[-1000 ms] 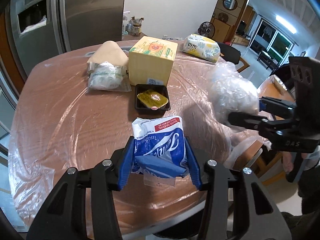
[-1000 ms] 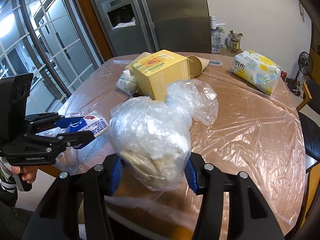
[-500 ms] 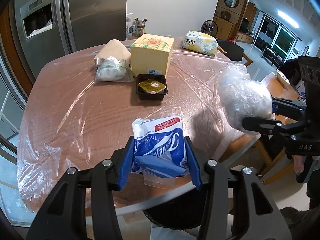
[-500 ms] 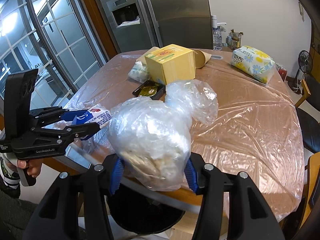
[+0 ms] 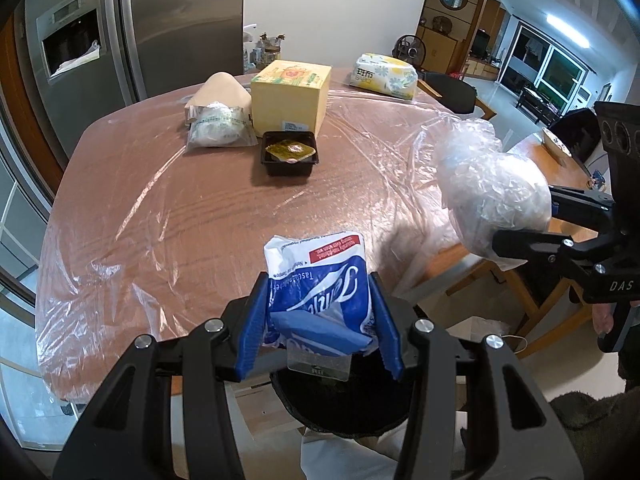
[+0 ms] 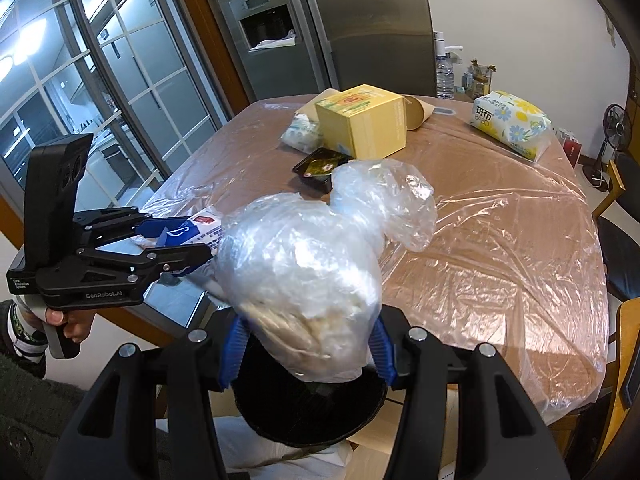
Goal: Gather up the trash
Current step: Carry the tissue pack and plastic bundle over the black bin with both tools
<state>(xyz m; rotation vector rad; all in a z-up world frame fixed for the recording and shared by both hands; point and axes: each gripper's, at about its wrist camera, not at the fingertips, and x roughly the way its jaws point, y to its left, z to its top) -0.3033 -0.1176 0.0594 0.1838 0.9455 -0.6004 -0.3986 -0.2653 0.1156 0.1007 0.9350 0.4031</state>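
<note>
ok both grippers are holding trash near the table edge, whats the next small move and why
Probably carry both a little further over the black bin and open the jaws. The left gripper is clamped on the blue tissue pack and the right gripper on the clear plastic bag; the bin's dark mouth shows directly beneath each load, just off the table, so a drop should land inside.

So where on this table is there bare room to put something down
The near half of the table, in front of the black tray, is bare film. So is the right side below the tissue pack. It is crowded at the far middle: yellow box, tray and bagged bundle.
</note>
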